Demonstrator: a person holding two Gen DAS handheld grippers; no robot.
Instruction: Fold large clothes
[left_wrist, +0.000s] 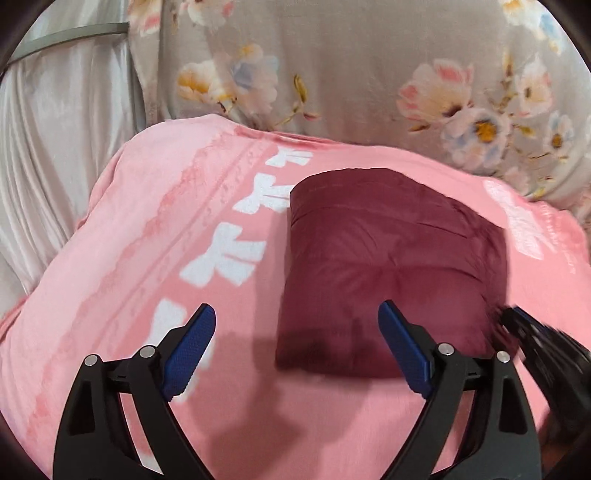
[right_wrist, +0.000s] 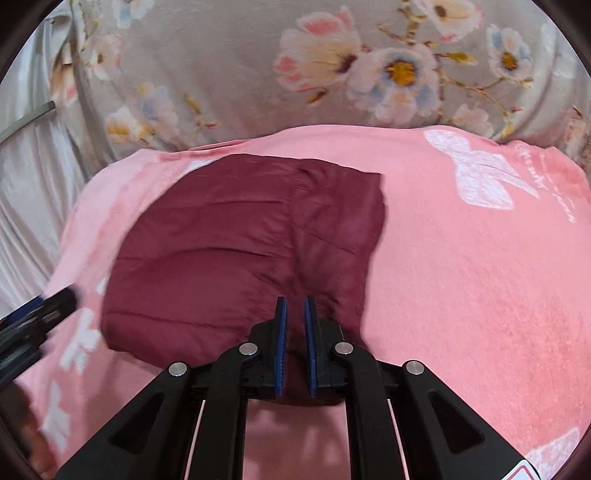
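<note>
On the pink blanket (left_wrist: 122, 258) lies the dark red garment (left_wrist: 388, 266), folded into a compact, puffy rectangle with creases running toward its near edge. From the right wrist view the garment (right_wrist: 240, 251) sits left of the middle of the blanket (right_wrist: 461, 277), its far corners squared off. The right gripper (right_wrist: 294, 325) has its blue pads nearly pressed together, a narrow gap between them, and the garment's near edge runs up into that gap; whether the pads truly pinch the cloth cannot be told. The left gripper (left_wrist: 297, 343) is spread wide, hovering over the garment's near left corner, holding nothing. White bow prints (right_wrist: 480, 173) mark the blanket. Beyond it spreads a grey flowered bedsheet (left_wrist: 351, 74), and at the far left hangs pale, shiny cloth (left_wrist: 55, 147).
</note>
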